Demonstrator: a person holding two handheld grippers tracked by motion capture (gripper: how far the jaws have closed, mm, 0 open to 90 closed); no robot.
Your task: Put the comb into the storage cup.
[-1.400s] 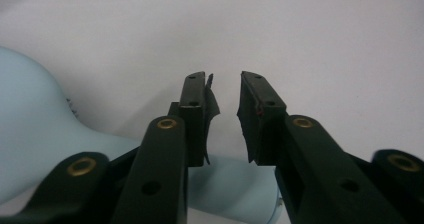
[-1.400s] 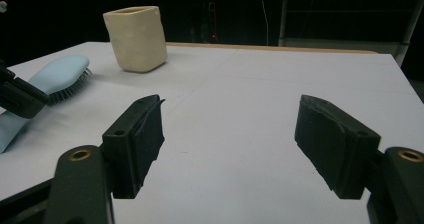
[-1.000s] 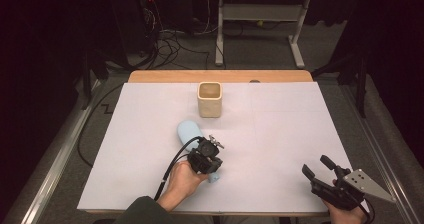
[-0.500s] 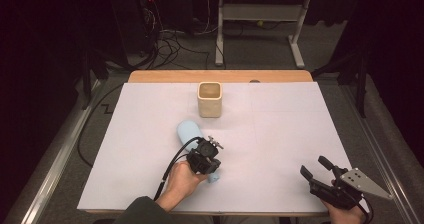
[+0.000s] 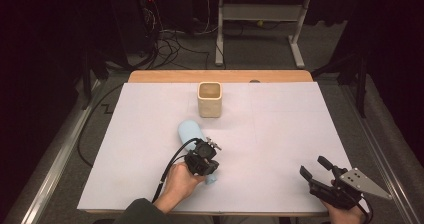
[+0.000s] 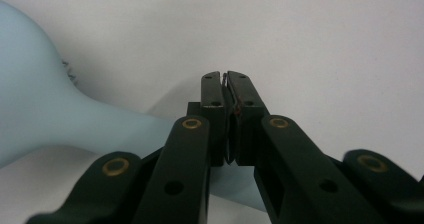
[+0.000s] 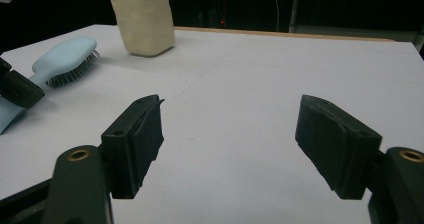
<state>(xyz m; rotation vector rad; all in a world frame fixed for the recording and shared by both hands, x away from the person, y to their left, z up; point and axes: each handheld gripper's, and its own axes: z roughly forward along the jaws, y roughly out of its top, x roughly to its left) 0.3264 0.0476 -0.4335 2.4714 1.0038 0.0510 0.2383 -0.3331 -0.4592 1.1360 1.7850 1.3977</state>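
A light blue hairbrush [image 5: 190,131] lies on the white table cover, bristles down, its head toward the far side. My left gripper [image 5: 204,160] sits over the brush's handle. In the left gripper view its jaws [image 6: 227,76] stand shut, pad against pad, and the handle [image 6: 125,129] runs under the linkage behind them, with the brush head [image 6: 35,99] at the left. My right gripper [image 5: 314,166] rests open near the front right corner, with nothing between its pads [image 7: 232,124]. From there the brush [image 7: 65,54] shows at the left.
A cream square cup [image 5: 209,99] stands upright at the back middle of the table, also seen as the cup [image 7: 143,19] in the right gripper view. The white cover [image 5: 280,129] ends at a wooden strip [image 5: 220,76] at the back. Cables and a stand's legs are on the floor beyond.
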